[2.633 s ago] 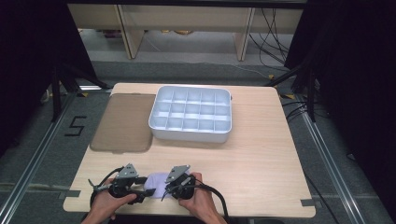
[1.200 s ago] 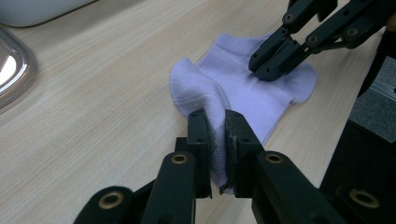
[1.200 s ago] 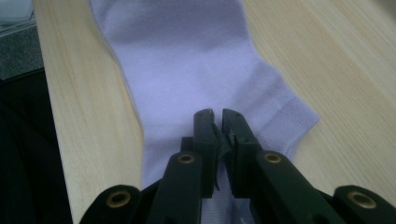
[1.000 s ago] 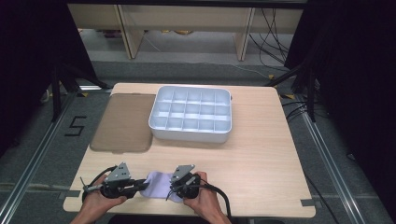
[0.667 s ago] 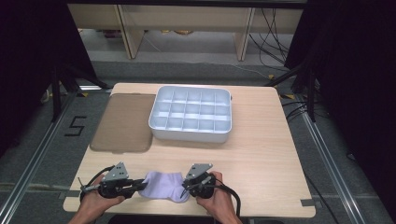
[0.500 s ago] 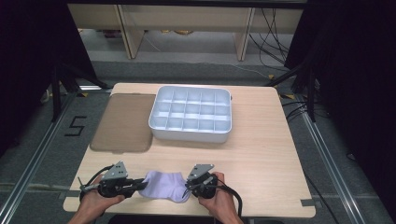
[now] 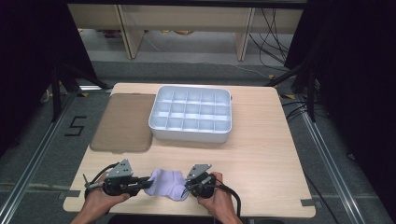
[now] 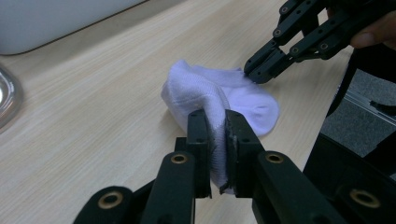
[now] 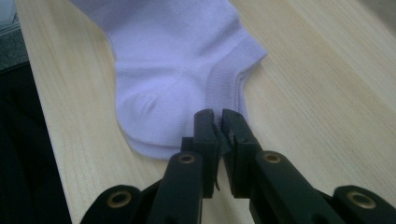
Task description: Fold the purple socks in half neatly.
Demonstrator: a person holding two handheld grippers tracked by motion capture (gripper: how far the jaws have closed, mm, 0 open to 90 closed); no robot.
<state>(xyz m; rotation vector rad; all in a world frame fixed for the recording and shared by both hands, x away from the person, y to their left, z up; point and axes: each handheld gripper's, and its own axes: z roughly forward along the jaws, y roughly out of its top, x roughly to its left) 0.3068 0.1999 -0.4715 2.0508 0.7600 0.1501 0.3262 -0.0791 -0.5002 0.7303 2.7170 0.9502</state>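
We see the sock now stretched flat near the table's front edge, where earlier it was bunched between our hands. The left gripper pinches one end and the right gripper the other, farther apart than before.

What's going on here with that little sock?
A person holds a two-jaw gripper in each hand at a wooden table. The left gripper and the right gripper are each clamped on an end of a pale sock, holding it spread between them. A white divided tray sits behind.
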